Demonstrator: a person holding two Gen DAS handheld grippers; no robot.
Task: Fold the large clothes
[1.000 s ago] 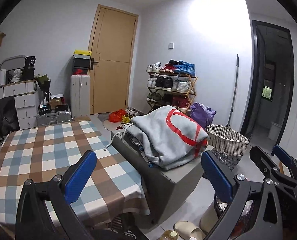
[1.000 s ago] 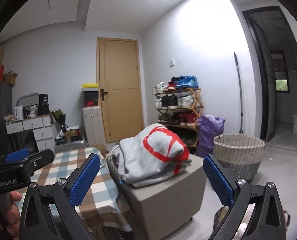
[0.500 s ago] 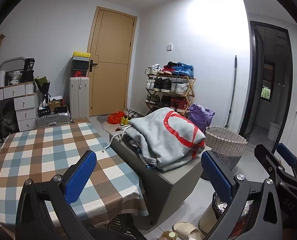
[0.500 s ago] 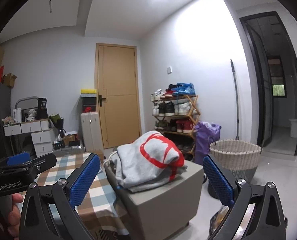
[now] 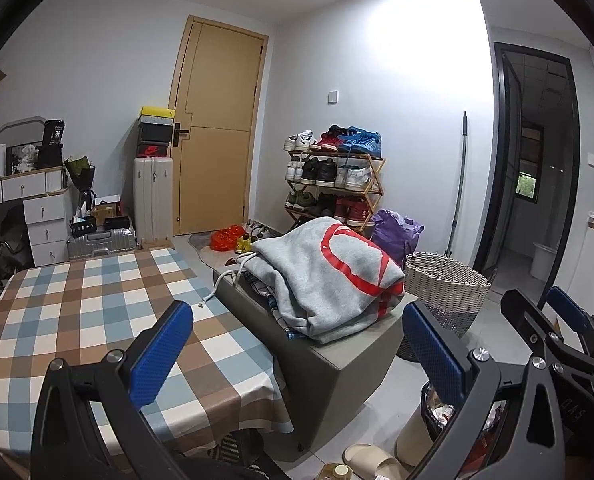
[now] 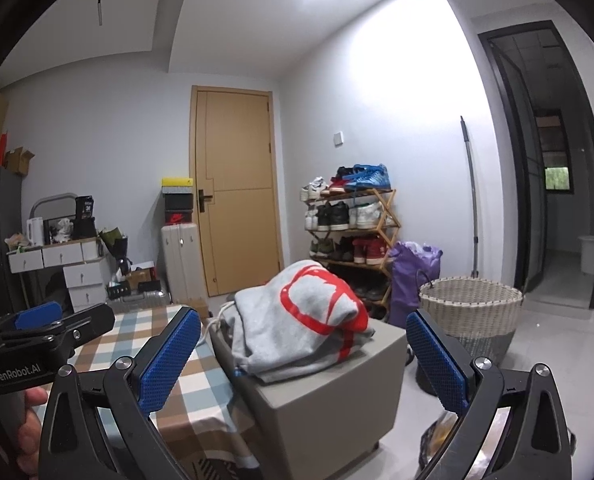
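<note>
The desk [image 5: 77, 320], covered in a blue, brown and white checked cloth, fills the lower left of the left wrist view. Just beside its right edge stands a grey box-shaped stool [image 5: 337, 364] on the pale tiled floor [image 6: 557, 344]. On top of the stool lies the grey hoodie [image 5: 329, 276] with a red printed outline, roughly folded into a thick bundle over other folded clothes whose plaid edge [image 5: 275, 308] shows beneath it. A white drawstring [image 5: 223, 280] trails from the hoodie down onto the desk's edge.

Beyond the stool, a woven laundry basket [image 5: 447, 284] sits on the floor, with a purple bag [image 5: 395, 232] and a wooden shoe rack [image 5: 333, 184] holding 3 rows of shoes behind it. A tan door [image 5: 217, 128] closes the far wall, a pale suitcase [image 5: 153, 196] beside it.

The left claw [image 5: 297, 354] hangs well short of the hoodie, its 2 blue-padded fingers [image 5: 161, 354] spread wide with nothing between them. The right claw [image 6: 303, 360] is likewise spread wide and empty, apart from the clothing. A hand [image 6: 27, 428] grips the left handle at the lower left of the right wrist view.
</note>
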